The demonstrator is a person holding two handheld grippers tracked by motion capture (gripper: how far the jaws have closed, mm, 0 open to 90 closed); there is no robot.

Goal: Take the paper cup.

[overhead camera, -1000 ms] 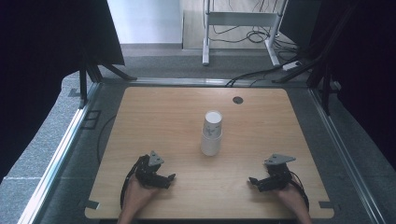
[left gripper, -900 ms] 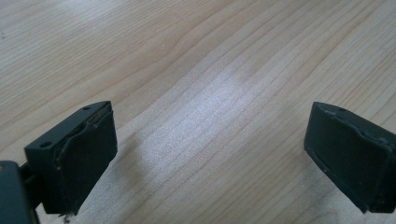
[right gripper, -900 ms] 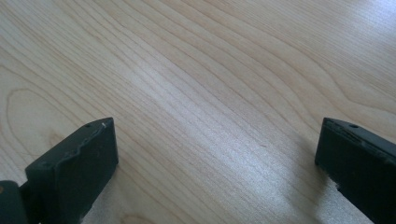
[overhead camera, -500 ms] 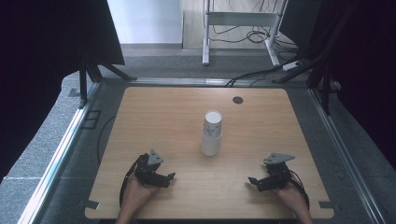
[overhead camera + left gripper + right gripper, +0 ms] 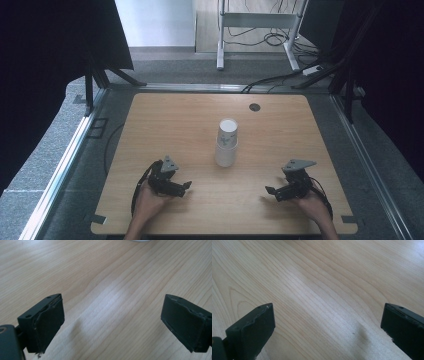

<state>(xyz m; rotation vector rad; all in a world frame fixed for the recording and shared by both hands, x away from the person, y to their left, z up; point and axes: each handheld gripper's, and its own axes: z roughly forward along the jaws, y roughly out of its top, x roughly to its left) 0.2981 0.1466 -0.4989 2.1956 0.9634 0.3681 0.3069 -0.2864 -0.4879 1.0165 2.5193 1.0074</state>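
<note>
Resting low on the near edge of the tabletop [image 5: 165, 120], both tools sit well apart from the stack of paper cups [image 5: 226, 142] that stands upright near the middle of the board. The left hand-held gripper [image 5: 186, 185] lies at the near left, its jaws pointing toward the centre; in the left gripper view its jaws stand wide with nothing but bare wood between them, though they have just been closing a little. The right hand-held gripper [image 5: 268, 190] lies at the near right, jaws likewise pointing inward, and the right gripper view shows them spread wide over empty wood grain.

Judging by this, the work on the cups has hardly begun: the stack looks nested and untouched, and neither tool grips anything. Everything appears left to do — reaching in to the stack, taking hold of it, and whatever handling of the cups follows.
</note>
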